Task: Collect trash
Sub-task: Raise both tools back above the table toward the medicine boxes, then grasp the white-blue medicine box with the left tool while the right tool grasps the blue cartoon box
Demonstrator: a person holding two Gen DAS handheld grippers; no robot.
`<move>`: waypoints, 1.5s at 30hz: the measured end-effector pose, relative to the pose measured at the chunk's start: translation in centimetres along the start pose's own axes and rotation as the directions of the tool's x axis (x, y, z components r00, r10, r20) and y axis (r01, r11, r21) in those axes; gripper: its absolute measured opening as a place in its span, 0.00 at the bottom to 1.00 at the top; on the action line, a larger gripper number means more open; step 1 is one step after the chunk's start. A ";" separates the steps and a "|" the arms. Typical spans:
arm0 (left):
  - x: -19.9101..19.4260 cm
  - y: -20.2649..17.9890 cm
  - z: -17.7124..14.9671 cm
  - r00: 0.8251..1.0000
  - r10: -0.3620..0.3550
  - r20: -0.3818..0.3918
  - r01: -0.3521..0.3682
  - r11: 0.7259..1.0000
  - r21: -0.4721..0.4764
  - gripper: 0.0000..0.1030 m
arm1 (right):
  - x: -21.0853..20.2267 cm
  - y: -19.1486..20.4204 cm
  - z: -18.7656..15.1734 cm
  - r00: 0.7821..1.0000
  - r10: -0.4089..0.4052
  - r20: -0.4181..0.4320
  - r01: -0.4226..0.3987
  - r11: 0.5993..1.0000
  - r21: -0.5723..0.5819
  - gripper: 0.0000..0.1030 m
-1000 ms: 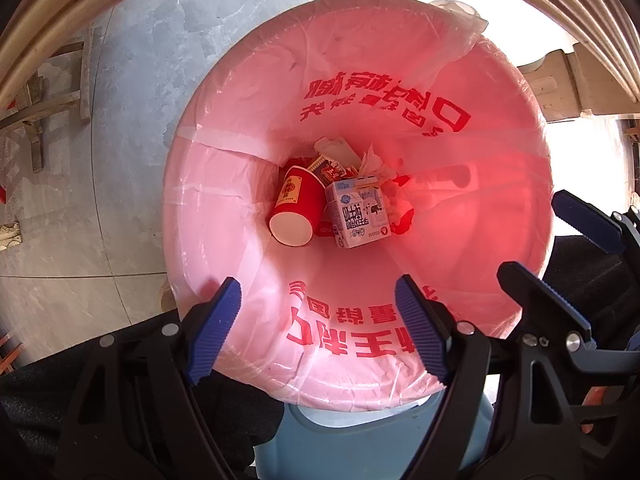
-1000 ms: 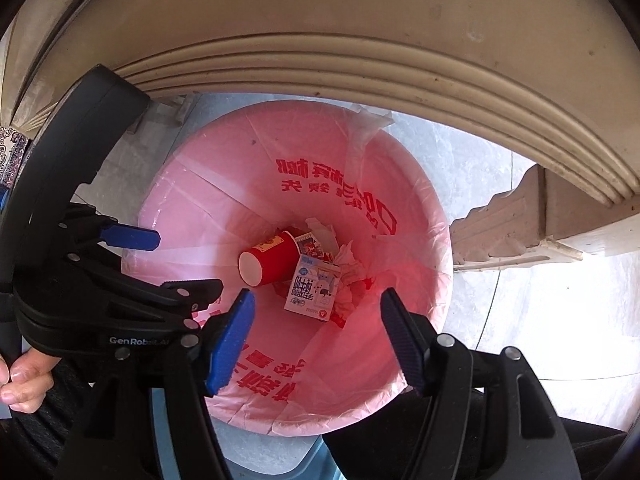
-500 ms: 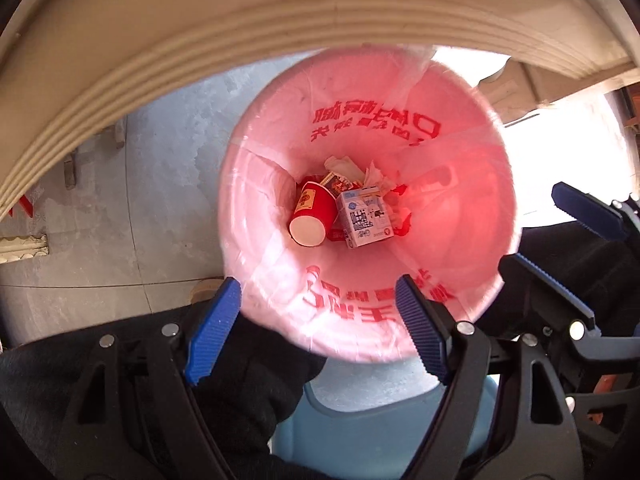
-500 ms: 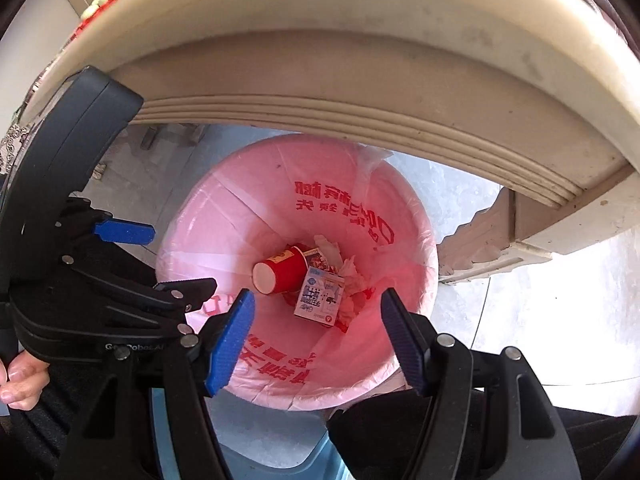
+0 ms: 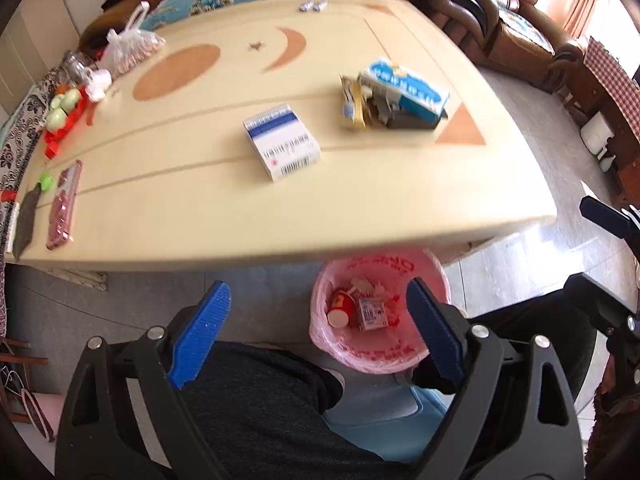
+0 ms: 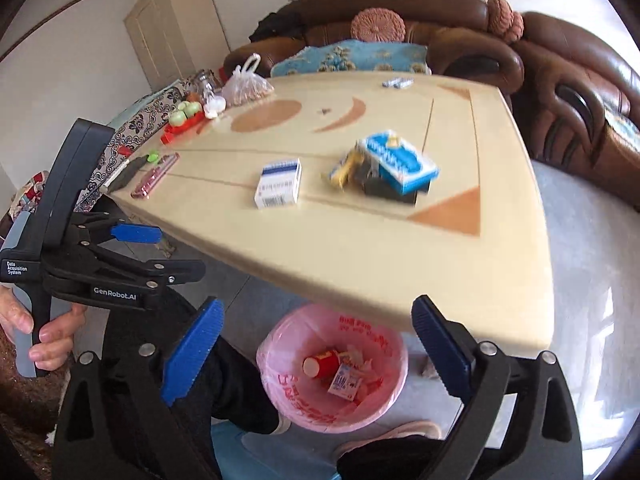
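**Both grippers empty above the bin, trash left on the table**

The blue-padded fingers [image 5: 200,336] of the left gripper [image 5: 316,334] stand wide apart and are opening, with nothing between them. The right gripper [image 6: 318,350] shows the same: blue pads spread, jaws opening, nothing held. A hand [image 6: 38,330] grips the left gripper's handle at the left edge of the right wrist view.

Below both grippers, on the floor just under the near edge of the cream table [image 5: 360,216], stands a round bin lined with a pink plastic bag [image 5: 344,350]. Inside it lie a red paper cup [image 5: 340,310] on its side, a small pink-and-white carton [image 5: 372,314] beside it, and crumpled scraps.

On the table, a white and blue flat box [image 5: 282,142] lies near the middle. Toward the right edge sits a heap: a blue and white carton [image 5: 404,86] on top of dark packets, touching a yellow wrapper [image 5: 350,106]. Along the left edge lie a pink phone [image 5: 64,206], green fruit on a red tray [image 5: 64,110] and a knotted clear bag [image 5: 128,46].
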State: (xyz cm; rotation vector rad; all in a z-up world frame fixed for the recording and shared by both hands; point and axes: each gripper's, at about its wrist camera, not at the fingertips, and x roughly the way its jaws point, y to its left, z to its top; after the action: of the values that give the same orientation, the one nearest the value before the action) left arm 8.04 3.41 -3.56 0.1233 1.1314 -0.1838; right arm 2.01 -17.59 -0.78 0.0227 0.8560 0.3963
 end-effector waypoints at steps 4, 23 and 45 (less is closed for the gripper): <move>-3.9 0.3 2.9 0.997 -0.014 0.071 0.013 1.000 0.013 0.86 | -2.9 -0.1 4.3 0.997 -0.013 0.077 0.017 0.999 -0.051 0.90; -4.9 0.6 10.4 0.995 0.038 0.094 -0.040 0.999 0.014 0.87 | -3.1 -2.6 12.4 0.989 -0.015 0.148 0.033 0.993 -0.116 0.93; 4.0 2.7 15.1 0.997 -0.014 -0.073 0.008 0.997 -0.081 0.87 | 3.7 -6.8 15.5 0.997 -0.007 0.076 0.015 0.994 -0.104 0.93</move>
State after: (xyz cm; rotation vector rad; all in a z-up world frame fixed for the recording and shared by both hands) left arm 23.63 2.87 -0.79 0.0522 1.2112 -0.1439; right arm 17.84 -20.45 5.52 -0.0633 0.7597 0.4267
